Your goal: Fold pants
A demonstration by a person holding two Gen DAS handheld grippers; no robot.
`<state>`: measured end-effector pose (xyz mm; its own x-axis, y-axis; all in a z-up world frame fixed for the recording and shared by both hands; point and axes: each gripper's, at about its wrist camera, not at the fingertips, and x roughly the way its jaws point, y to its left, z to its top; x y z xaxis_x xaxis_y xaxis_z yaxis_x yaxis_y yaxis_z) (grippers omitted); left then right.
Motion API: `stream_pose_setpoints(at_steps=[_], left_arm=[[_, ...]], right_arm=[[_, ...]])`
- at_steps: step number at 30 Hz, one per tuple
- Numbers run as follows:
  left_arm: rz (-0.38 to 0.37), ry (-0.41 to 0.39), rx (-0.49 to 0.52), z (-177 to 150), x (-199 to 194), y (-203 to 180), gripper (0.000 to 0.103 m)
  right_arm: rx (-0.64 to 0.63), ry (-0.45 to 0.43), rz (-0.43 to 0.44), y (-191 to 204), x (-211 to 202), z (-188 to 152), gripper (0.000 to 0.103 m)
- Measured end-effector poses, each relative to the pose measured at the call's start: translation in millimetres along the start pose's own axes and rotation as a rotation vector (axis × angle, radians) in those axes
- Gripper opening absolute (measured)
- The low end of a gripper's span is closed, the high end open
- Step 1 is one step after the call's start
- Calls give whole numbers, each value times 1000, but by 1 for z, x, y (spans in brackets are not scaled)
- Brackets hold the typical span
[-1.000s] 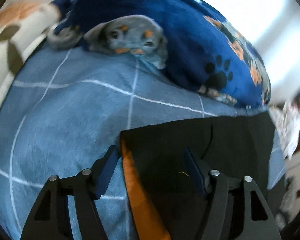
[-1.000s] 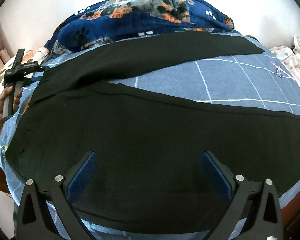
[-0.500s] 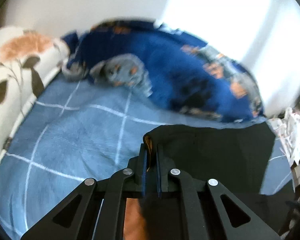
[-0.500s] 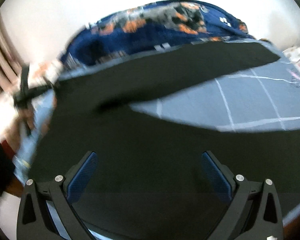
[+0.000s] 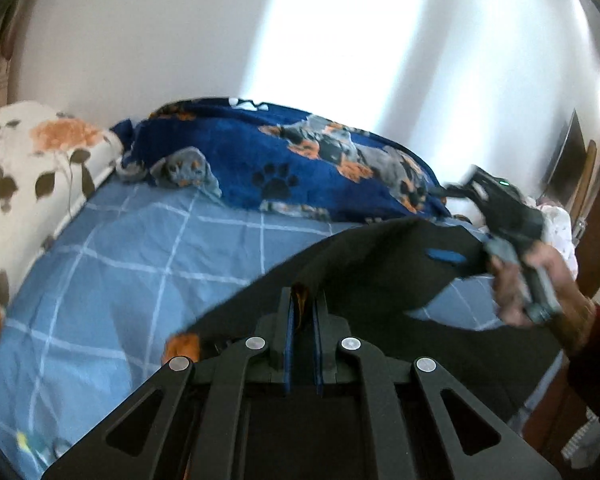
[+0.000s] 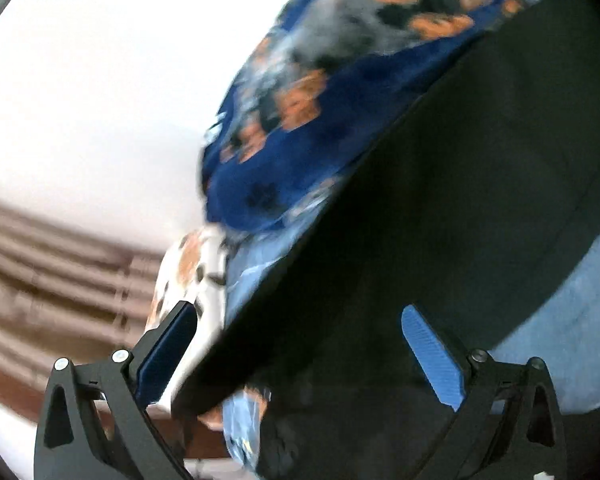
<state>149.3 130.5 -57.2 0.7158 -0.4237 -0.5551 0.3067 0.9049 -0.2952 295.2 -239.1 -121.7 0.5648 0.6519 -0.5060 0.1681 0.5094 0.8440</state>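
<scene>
Right now my left tool [image 5: 302, 312] is clenched on the edge of the black pants [image 5: 364, 268], a pinch of cloth with its orange lining showing between the pads, and that corner hangs lifted off the bed [image 5: 140, 256]. From this grip the pants run long-ways to the right, along the near side of the paw-print blanket [image 5: 284, 168], out to my right tool [image 6: 300, 344]. In its own blurred view that tool stands spread, one pad over the dark cloth and one past its edge, so I take it as released, though I can't swear the cloth isn't touching a pad. I judge the fold turns on that long axis: the left tool holds the nearer end, and the right must catch the far edge.
</scene>
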Motion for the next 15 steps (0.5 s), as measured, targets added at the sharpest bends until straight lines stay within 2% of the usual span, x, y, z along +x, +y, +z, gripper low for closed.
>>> stream_pose_setpoints(at_steps=[1, 2, 3, 4, 5, 7, 10, 15], left_arm=[[-5, 12, -12, -5, -1, -1, 8], [-8, 25, -25, -10, -2, -2, 8], [-8, 39, -37, -13, -2, -2, 8], [-6, 47, -44, -14, -2, -2, 8], [-3, 52, -52, -16, -1, -1, 8], [8, 67, -71, -16, -1, 2, 8], [32, 68, -86, -17, -11, 11, 8], [65, 106, -119, -31, -29, 29, 9]], right_arm=[[41, 1, 7, -4, 4, 6, 99], [62, 19, 14, -7, 11, 13, 87], [67, 43, -1, -9, 21, 20, 81], [66, 59, -18, -13, 26, 23, 64], [76, 92, -42, -17, 34, 25, 38], [95, 139, -91, -26, 42, 21, 9], [3, 87, -101, -18, 22, -2, 8], [-108, 74, -83, -10, -22, -84, 8]])
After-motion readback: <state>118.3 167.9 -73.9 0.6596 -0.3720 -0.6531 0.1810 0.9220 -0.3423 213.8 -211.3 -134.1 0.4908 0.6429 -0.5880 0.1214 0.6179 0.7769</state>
